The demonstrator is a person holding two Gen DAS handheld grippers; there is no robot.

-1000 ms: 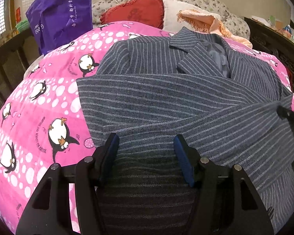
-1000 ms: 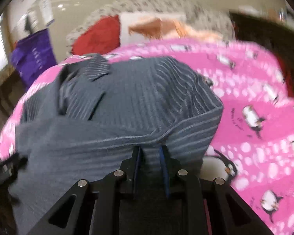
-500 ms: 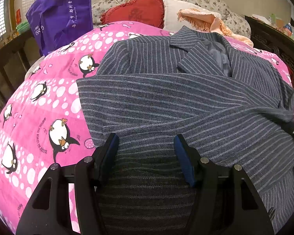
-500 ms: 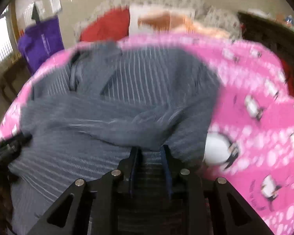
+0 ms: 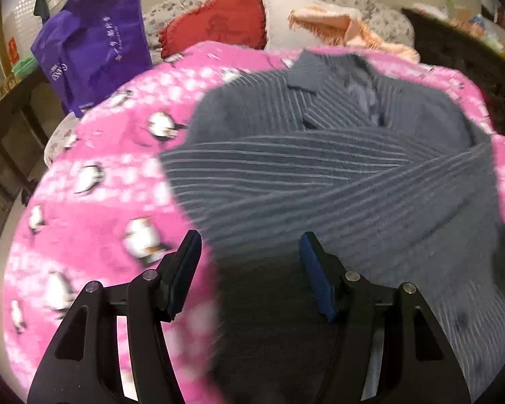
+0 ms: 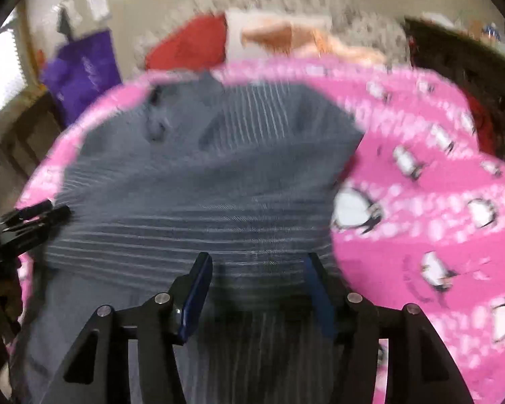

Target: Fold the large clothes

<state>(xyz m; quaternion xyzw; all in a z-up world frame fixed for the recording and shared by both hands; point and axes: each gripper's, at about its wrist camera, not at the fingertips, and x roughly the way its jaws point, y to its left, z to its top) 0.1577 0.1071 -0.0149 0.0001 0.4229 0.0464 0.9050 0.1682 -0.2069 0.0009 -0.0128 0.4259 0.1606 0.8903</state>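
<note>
A grey pinstriped jacket (image 5: 320,181) lies on the pink penguin blanket (image 5: 94,181), collar at the far end, both sleeves folded across its front. It also shows in the right wrist view (image 6: 219,175). My left gripper (image 5: 249,259) is open and empty above the jacket's near left edge. My right gripper (image 6: 257,279) is open and empty above the jacket's near right part. The left gripper shows at the left edge of the right wrist view (image 6: 30,219). Both views are motion-blurred.
A purple bag (image 5: 94,47) stands at the far left of the bed. A red cushion (image 5: 219,23), a white pillow and a peach cloth (image 5: 346,30) lie at the head. Dark wooden furniture (image 5: 461,57) flanks the right side.
My right gripper has opened and let go of the jacket sleeve, which now lies across the front. Both grippers have pulled back and up a little.
</note>
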